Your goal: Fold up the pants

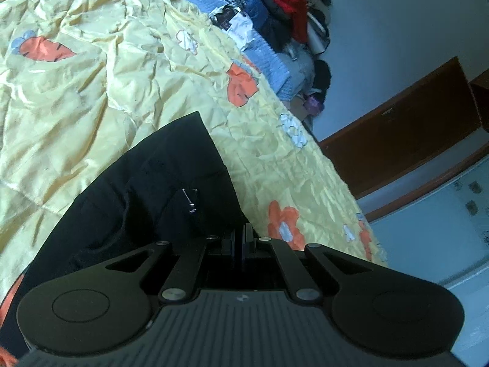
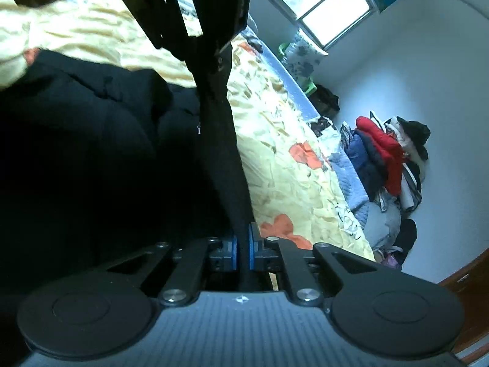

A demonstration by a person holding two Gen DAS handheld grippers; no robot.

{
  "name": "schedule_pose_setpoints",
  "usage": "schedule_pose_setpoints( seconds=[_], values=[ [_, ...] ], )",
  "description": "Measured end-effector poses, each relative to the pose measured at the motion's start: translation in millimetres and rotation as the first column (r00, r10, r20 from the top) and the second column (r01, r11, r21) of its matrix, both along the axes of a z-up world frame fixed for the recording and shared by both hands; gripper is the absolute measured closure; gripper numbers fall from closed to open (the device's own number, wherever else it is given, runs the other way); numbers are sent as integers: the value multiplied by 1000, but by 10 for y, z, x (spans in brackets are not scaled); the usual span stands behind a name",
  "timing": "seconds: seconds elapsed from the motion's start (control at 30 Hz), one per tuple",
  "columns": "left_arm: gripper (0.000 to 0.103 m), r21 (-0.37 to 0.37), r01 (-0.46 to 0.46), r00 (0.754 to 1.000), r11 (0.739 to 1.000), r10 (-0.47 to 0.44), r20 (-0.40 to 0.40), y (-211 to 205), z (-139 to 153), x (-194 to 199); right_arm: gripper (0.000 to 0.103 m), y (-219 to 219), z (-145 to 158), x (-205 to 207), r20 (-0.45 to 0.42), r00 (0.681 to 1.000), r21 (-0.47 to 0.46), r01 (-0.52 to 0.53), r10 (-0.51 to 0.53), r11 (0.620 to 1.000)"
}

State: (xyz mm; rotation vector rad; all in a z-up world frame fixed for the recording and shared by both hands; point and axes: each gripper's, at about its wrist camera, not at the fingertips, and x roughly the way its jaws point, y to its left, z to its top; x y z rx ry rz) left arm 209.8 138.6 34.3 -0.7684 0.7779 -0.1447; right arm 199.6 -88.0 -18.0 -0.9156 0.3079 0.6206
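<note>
Black pants (image 1: 146, 180) lie on a yellow quilt with orange flowers (image 1: 91, 91). My left gripper (image 1: 242, 238) is shut on the pants' edge close to the camera, its fingers pressed together on the cloth. In the right wrist view my right gripper (image 2: 242, 250) is shut on a taut strip of the black pants (image 2: 220, 140) that runs up between the blue pads (image 2: 251, 249). The rest of the pants bunches in folds at the left. The other gripper's black body (image 2: 198, 3) shows at the top, over the pants.
The bed's right edge has a blue mattress border (image 1: 269, 58). A pile of clothes with a red jacket (image 2: 388, 156) lies on the floor by the wall. A brown wooden door (image 1: 412, 122) and a window (image 2: 324, 3) are beyond.
</note>
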Motion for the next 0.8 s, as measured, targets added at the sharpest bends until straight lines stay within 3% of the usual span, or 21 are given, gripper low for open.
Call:
schedule_pose_setpoints(
  seconds=[0.23, 0.47, 0.6, 0.67, 0.8],
  values=[
    [100, -2, 58, 998, 998, -57, 41, 113, 44, -598, 96, -41, 205, -636, -96, 993, 70, -67, 73, 995],
    [100, -40, 62, 994, 997, -66, -84, 304, -343, -1085, 96, 115, 127, -1145, -215, 963, 110, -144, 165, 983],
    [100, -68, 48, 987, 997, -58, -149, 344, -579, -1150, 96, 169, -29, -1171, -251, 956, 97, -131, 152, 987],
    [100, -57, 46, 990, 997, -53, -133, 348, -566, -1192, 96, 159, -30, -1179, -247, 959, 97, -116, 137, 988],
    [100, -51, 36, 995, 998, -40, -90, 353, -493, -1236, 93, 49, -14, -1328, -154, 986, 85, -55, 68, 995]
  ],
)
